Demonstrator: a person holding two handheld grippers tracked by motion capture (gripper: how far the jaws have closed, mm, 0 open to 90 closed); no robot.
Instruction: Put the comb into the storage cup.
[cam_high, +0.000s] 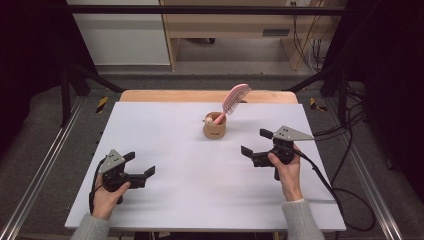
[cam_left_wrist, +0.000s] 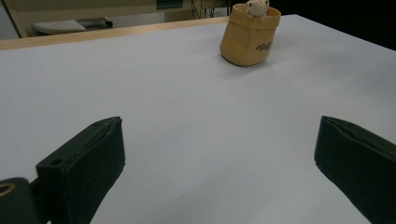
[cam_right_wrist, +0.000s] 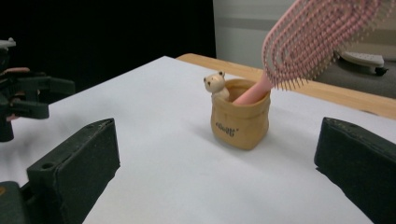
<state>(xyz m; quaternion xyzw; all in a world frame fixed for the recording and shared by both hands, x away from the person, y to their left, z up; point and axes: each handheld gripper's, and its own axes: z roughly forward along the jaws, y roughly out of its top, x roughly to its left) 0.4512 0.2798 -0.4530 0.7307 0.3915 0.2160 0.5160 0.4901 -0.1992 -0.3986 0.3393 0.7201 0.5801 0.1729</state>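
A small tan holder (cam_high: 214, 127) with a little bear figure on its rim stands near the middle of the white table (cam_high: 165, 195). A pink hairbrush (cam_high: 234, 100) stands in it, handle down, leaning to the right. The holder (cam_right_wrist: 240, 114) and brush (cam_right_wrist: 317, 39) lie ahead of my right gripper (cam_right_wrist: 217, 163), apart from it. The holder (cam_left_wrist: 249, 35) is far ahead of my left gripper (cam_left_wrist: 219, 158). My left gripper (cam_high: 140, 165) rests open at front left and my right gripper (cam_high: 256, 142) is open at right, both with nothing between their jaws.
A wooden strip (cam_high: 200, 96) runs along the table's far edge. Metal rails (cam_high: 40, 175) flank both sides. Cables (cam_high: 350, 190) trail off the right edge. Shelving and a white cabinet (cam_high: 120, 35) stand beyond. The left gripper (cam_right_wrist: 23, 100) appears at far left of the right gripper view.
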